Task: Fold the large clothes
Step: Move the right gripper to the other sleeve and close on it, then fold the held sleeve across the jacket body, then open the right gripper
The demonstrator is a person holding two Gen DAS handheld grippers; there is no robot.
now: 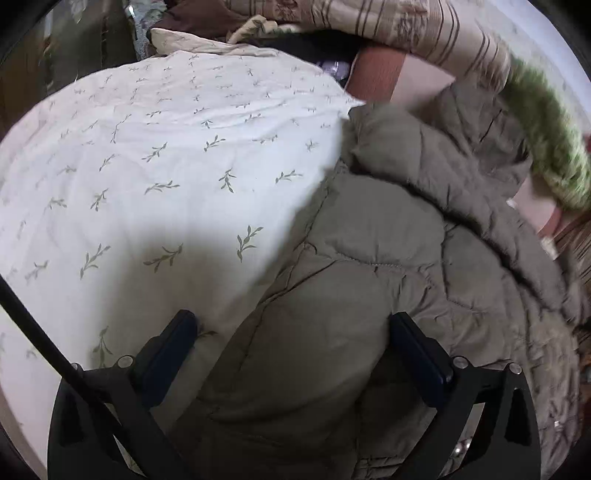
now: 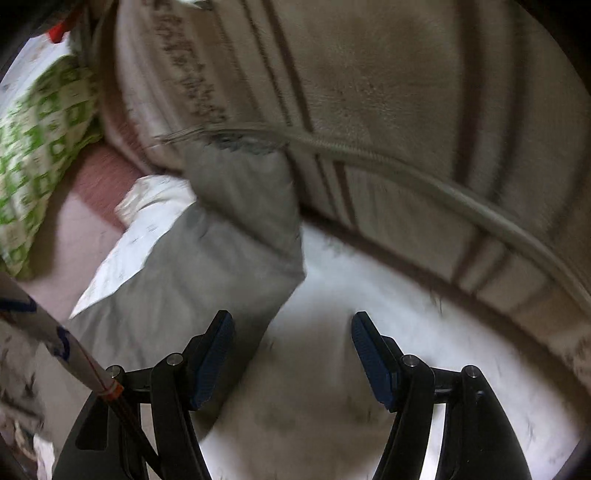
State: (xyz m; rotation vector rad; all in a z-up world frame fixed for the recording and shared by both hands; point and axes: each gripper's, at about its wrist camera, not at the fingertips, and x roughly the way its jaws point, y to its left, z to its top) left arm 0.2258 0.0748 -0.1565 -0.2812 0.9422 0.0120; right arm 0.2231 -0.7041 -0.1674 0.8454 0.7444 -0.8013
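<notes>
An olive-grey quilted puffer jacket (image 1: 388, 236) lies on a white bed sheet with a green leaf print (image 1: 155, 155). My left gripper (image 1: 291, 325) is open, its jaws wide apart on either side of a puffy part of the jacket, not pinching it. In the right wrist view, a grey part of the jacket (image 2: 218, 236) lies on the sheet (image 2: 369, 280) just ahead and left of my right gripper (image 2: 291, 328). The right gripper is open and empty over the sheet. This view is blurred.
A beige striped quilt (image 1: 388, 22) is bunched at the far side of the bed, and fills the top of the right view (image 2: 369, 92). A green-and-white patterned pillow (image 2: 40, 147) lies at left, beside a pink surface (image 2: 92, 206). A thin stick (image 2: 55, 339) crosses the lower left.
</notes>
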